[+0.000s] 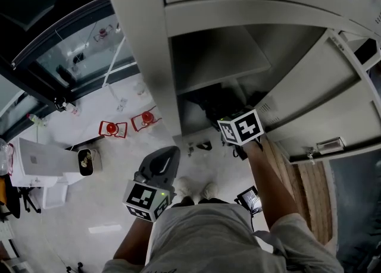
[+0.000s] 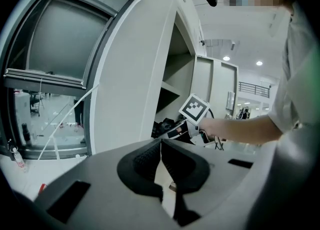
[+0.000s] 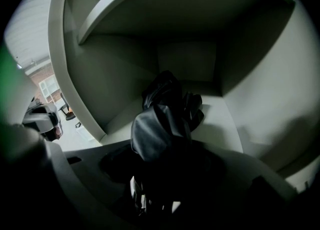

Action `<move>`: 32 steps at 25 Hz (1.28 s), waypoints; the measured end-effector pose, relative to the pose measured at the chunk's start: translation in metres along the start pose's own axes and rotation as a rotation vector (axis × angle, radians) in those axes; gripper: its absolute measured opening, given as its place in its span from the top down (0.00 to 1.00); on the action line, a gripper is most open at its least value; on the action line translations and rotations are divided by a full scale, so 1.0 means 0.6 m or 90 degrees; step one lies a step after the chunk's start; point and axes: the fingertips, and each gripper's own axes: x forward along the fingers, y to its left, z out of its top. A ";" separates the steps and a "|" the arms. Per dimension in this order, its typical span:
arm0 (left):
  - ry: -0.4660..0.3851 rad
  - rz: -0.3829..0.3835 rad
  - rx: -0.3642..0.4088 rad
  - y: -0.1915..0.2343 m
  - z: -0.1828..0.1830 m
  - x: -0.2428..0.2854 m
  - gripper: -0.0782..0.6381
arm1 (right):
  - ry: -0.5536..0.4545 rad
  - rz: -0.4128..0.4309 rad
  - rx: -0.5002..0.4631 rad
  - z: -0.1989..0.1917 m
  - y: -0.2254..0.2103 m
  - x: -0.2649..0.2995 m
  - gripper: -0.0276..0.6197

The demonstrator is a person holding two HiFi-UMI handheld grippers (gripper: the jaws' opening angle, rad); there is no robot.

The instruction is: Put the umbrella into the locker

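In the head view, your right gripper (image 1: 233,124) reaches into the grey metal locker's (image 1: 149,57) lower compartment, while your left gripper (image 1: 168,154) hangs outside it. In the left gripper view, its jaws meet, empty. In the right gripper view, the jaws clamp the black folded umbrella (image 3: 162,119), which extends ahead onto the compartment floor.

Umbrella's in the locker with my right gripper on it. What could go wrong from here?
1. The umbrella bulges out of the right gripper, whose jaws grip its near end; loose folds could snag and drag it back out on withdrawal.
2. That near end sits by the front lip of the compartment floor; released here, it might tip out.
3. The open locker door could pinch any overhanging fabric.
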 end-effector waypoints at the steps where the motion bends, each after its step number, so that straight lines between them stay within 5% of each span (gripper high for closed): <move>1: 0.005 -0.001 -0.002 0.000 -0.003 -0.001 0.86 | 0.004 -0.002 -0.002 0.000 0.000 0.001 0.60; 13: 0.009 0.001 -0.014 -0.004 -0.010 -0.007 0.86 | 0.039 -0.025 -0.049 -0.006 0.004 0.006 0.57; 32: -0.003 0.012 -0.013 -0.004 -0.006 -0.011 0.86 | 0.012 0.023 -0.045 0.012 0.011 -0.019 0.52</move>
